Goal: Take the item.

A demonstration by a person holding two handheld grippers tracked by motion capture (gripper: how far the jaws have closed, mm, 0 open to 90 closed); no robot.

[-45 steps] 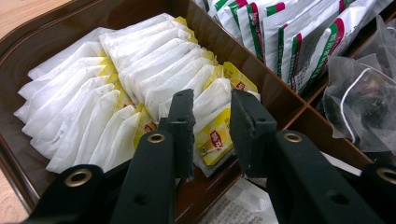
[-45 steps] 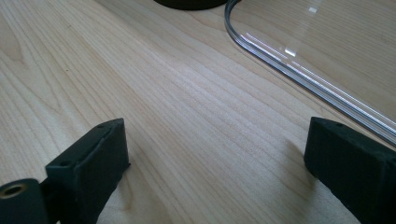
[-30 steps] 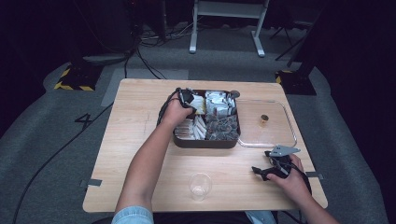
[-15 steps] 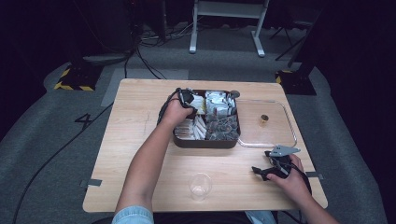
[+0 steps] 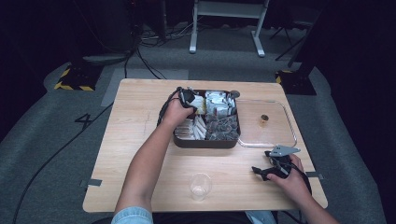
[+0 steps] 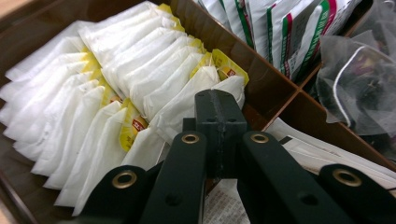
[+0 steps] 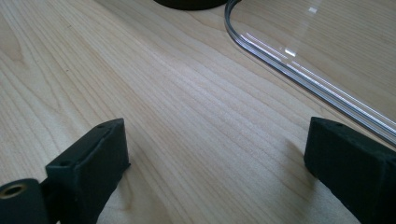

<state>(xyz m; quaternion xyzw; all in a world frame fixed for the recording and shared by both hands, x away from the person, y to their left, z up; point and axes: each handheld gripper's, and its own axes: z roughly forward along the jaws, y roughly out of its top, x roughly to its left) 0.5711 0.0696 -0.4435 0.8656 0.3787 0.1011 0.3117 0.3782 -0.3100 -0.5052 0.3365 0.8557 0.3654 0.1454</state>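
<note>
One dark divided box [image 5: 205,141] sits mid-table, four compartments visible in the high view. Far-left compartment: a row of white tea bags [image 6: 93,93] with yellow tags, too tightly packed to count. Far-right compartment: white sachets [image 6: 280,32] with green and red stripes. Near-right: dark mesh pouches [image 6: 359,79]. Near-left: flat paper packets [image 6: 322,149].

Left gripper [image 6: 219,112] is down in the tea-bag compartment, jaws pressed together, tips against the nearest white bag; whether a bag is actually pinched between them cannot be told. In the high view the left hand [image 5: 175,111] reaches over the box's far-left corner.

One clear lid [image 5: 285,138] lies flat just right of the box, touching or nearly touching it, with one small brown knob [image 5: 264,118] at its centre. One clear plastic cup [image 5: 200,185] stands upright near the table's front edge, empty as far as can be seen.

Right gripper [image 7: 215,158] rests low over bare wood near the lid's front rim, jaws spread wide, nothing between them.

Surface: pale wooden table [image 5: 130,140]. Grey carpet floor [image 5: 51,140], cables [image 5: 140,56] trailing, one yellow-black striped block [image 5: 70,84], white frame legs [image 5: 224,28] beyond. Room dark.
</note>
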